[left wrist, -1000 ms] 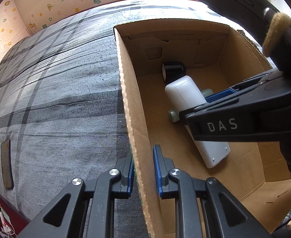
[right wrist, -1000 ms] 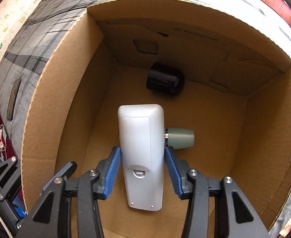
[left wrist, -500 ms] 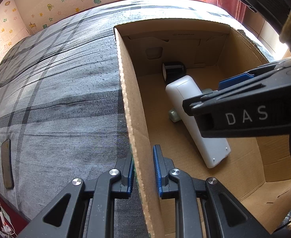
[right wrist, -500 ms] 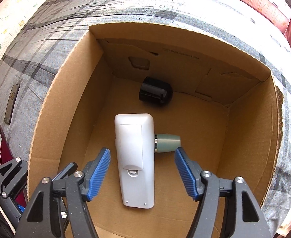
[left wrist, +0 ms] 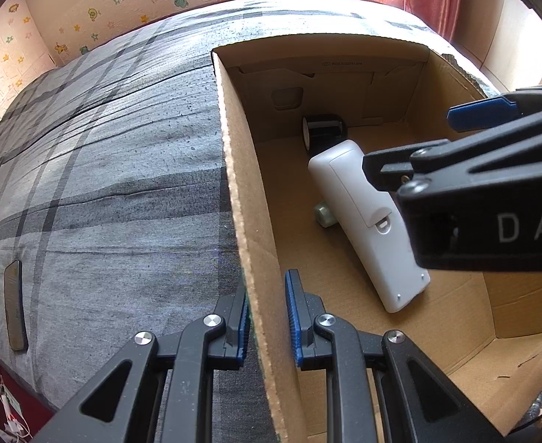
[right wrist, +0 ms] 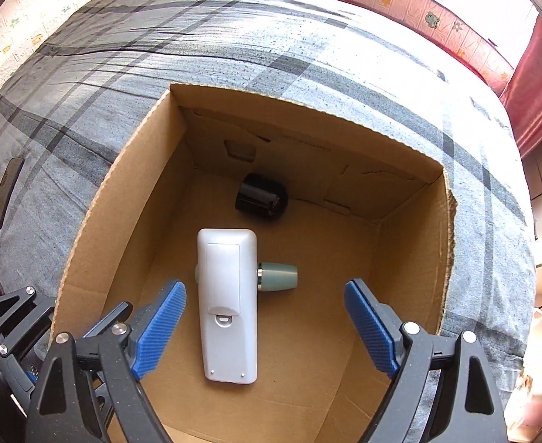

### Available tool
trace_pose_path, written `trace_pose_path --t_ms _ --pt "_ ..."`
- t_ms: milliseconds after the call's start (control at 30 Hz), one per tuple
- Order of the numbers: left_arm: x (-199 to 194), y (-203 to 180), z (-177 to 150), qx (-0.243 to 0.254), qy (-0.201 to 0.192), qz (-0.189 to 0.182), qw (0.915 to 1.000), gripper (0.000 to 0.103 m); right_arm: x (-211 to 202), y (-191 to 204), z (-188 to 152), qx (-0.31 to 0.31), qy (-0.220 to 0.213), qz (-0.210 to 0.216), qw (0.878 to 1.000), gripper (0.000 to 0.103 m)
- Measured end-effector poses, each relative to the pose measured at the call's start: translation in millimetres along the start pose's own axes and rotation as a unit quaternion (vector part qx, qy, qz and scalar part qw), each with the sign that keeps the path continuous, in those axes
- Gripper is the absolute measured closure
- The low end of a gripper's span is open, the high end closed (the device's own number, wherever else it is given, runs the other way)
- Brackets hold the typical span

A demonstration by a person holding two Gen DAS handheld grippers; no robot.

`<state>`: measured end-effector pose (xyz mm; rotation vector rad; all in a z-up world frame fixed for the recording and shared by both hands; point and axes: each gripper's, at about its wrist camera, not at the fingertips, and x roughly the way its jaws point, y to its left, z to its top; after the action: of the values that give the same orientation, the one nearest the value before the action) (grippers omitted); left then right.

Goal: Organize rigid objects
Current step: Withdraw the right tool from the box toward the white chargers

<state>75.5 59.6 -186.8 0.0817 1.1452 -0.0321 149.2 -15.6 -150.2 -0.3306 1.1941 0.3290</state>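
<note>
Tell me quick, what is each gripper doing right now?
Left gripper: shut on the cardboard box wall.
Right gripper: open, jaws just been opening, holding nothing.

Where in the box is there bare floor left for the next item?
In the cardboard box, the right half is bare, from the green cylinder to the right wall, also the near strip below the white remote. The middle is crowded: remote lying across the cylinder, black cylinder behind it.
</note>
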Motion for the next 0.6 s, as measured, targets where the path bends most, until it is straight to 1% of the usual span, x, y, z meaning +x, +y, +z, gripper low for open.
trace_pose_path --t_ms 67,133,267,367,433,600 --pt "0 0 0 0.0 0.0 0.0 1.0 0.084 -5 -2 0 0.001 -0.004 -0.002 1.0 0.007" --pt "0 0 0 0.0 0.001 0.001 1.0 0.084 -11 -5 -2 0.001 -0.009 -0.003 1.0 0.004" --pt "0 0 0 0.0 0.001 0.001 1.0 0.084 -18 -11 -2 0.005 -0.017 -0.007 1.0 0.001" --pt "0 0 0 0.0 0.0 0.001 1.0 0.084 -24 -19 -5 0.006 -0.023 -0.003 1.0 0.0" --pt "0 0 0 0.001 0.0 0.002 1.0 0.084 -25 -24 -8 0.005 -0.025 -0.009 1.0 0.0" --pt "0 -1 0 0.002 0.001 0.003 1.0 0.084 -33 -46 -16 0.023 -0.033 -0.016 0.999 0.0"
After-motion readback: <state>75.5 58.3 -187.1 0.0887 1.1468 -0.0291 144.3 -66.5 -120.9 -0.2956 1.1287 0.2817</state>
